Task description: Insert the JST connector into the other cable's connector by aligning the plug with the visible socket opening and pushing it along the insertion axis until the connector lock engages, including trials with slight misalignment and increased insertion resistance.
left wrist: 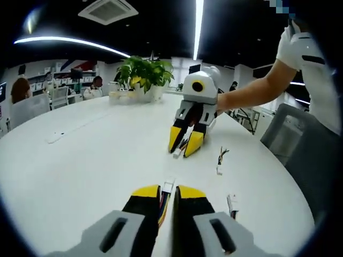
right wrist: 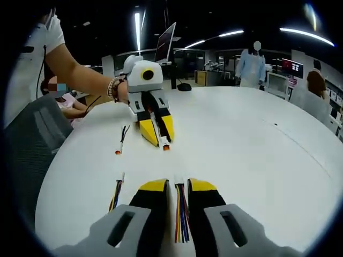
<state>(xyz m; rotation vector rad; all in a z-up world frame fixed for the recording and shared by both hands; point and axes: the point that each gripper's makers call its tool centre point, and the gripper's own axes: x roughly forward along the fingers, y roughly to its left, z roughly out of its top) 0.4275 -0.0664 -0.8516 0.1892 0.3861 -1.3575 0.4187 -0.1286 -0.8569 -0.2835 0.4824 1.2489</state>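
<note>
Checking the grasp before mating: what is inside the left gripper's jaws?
Between the left gripper's jaws sits a cable with a white connector poking out; how deep the jaws hold it is hidden.

Your left gripper (left wrist: 168, 191) was held low over the near edge of the tabletop, its yellow-tipped jaws closed narrowly upon a cable. Your right gripper (left wrist: 185, 143) stood further in toward the table's middle, tips angled down to the surface, jaws likewise pinched on a cable end. Your right forearm (left wrist: 252, 90) extended bare from a white sleeve.
</note>
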